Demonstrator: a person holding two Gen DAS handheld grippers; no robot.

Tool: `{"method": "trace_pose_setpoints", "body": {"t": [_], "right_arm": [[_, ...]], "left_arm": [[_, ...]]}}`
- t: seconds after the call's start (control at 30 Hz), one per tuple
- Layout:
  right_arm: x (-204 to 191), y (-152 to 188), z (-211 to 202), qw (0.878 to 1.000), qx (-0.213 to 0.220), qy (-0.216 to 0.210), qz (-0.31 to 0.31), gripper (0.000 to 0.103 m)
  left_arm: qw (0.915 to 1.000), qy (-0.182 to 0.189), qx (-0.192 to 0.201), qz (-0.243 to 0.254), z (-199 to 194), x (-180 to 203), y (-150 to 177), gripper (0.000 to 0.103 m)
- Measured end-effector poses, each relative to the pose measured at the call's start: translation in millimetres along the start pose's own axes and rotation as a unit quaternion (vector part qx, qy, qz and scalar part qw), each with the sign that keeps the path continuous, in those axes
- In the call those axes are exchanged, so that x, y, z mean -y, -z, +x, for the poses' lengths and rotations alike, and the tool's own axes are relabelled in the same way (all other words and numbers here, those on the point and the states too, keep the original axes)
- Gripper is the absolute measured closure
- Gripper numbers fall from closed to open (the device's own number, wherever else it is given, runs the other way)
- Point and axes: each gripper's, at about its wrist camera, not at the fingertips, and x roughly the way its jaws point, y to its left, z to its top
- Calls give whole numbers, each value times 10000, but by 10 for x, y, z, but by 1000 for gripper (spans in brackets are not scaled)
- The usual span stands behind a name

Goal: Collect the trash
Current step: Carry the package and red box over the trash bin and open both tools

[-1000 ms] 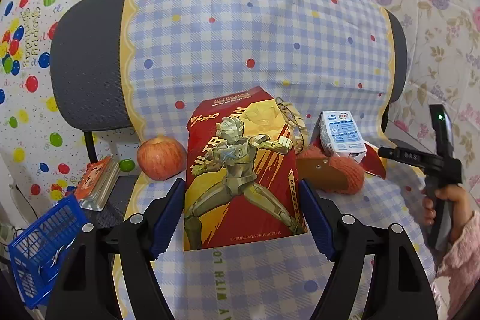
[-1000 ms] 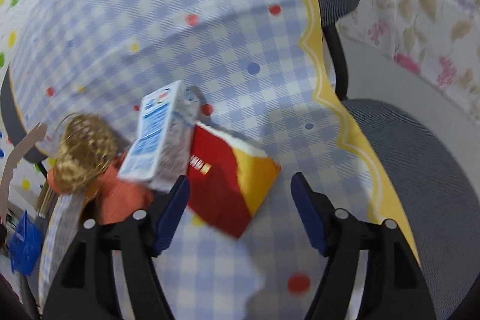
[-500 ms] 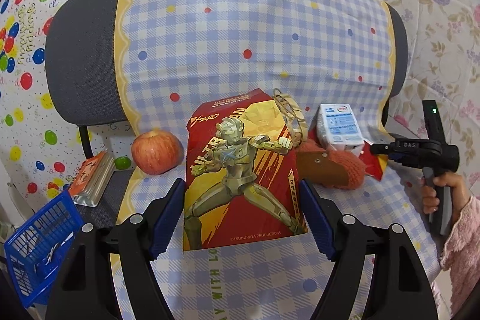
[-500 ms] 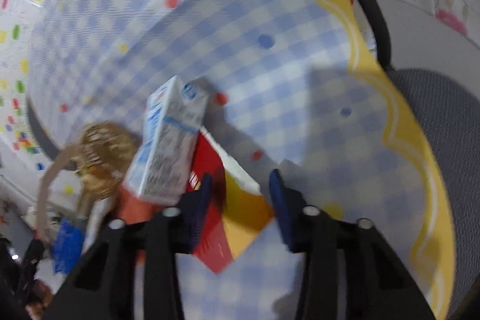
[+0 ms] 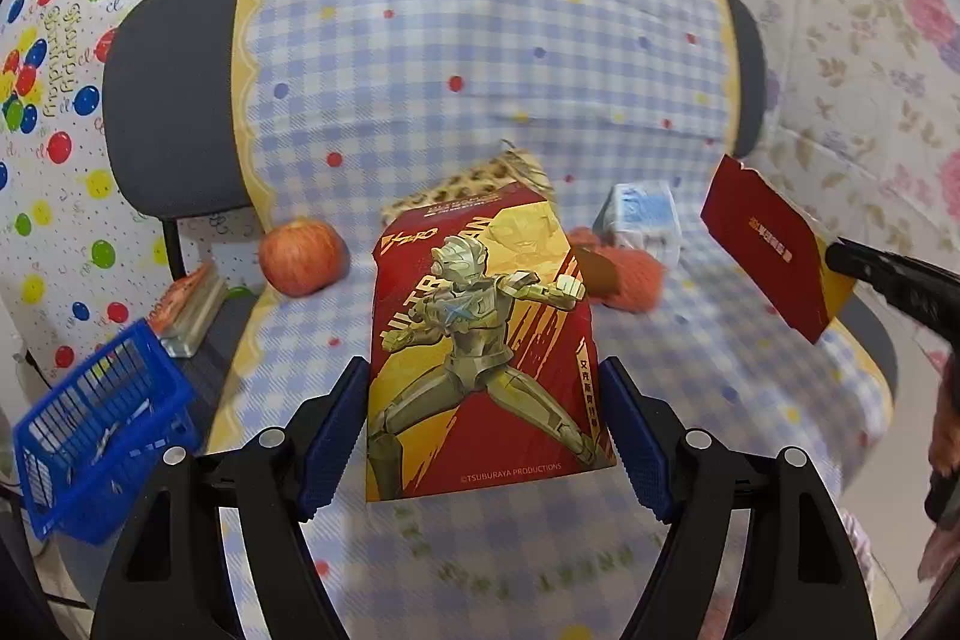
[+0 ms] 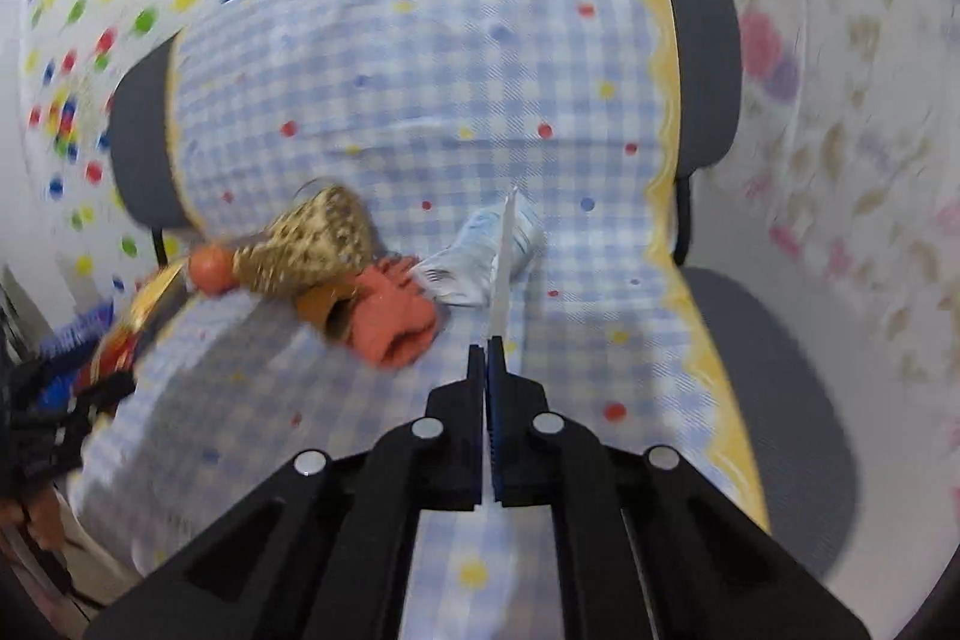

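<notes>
Your right gripper [image 6: 486, 370] is clamped on the red packet [image 5: 774, 256], lifted at frame right; your left gripper [image 5: 483, 430] holds the big bag [image 5: 480, 340] open-mouthed; the milk carton [image 5: 639, 220] remains on the chair [image 5: 174, 112].

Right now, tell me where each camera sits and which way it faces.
Left wrist: on the left gripper, looking down its fingers at the card pack between its jaws, chair behind; the right gripper shows at the right edge, holding the red packet.
Right wrist: on the right gripper, shut on the packet seen edge-on, facing the chair back; the other hand shows at left.
Shared: carton, orange knit, checked cloth.
</notes>
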Motion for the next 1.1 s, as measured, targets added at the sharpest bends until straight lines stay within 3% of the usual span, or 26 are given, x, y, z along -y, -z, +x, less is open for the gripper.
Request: {"method": "trace_pose_setpoints", "body": {"t": [0.13, 0.47, 0.63, 0.87, 1.1], "right_arm": [[-104, 233, -225, 9997, -8, 166, -168, 101], [-82, 700, -703, 9994, -160, -90, 284, 101], [-29, 883, -1031, 9989, -110, 63, 456, 101], [195, 1184, -1572, 9950, -56, 569, 824, 101], [396, 1577, -1964, 9876, -108, 1012, 1194, 101]], "left_arm": [[9998, 183, 50, 105, -156, 146, 140, 27], [9961, 721, 180, 474, -538, 534, 447, 27], [9913, 1063, 203, 747, -706, 791, 589, 27], [9788, 1705, 190, 1121, -857, 1189, 754, 27], [9605, 2328, 87, 1524, -954, 1638, 983, 27]]}}
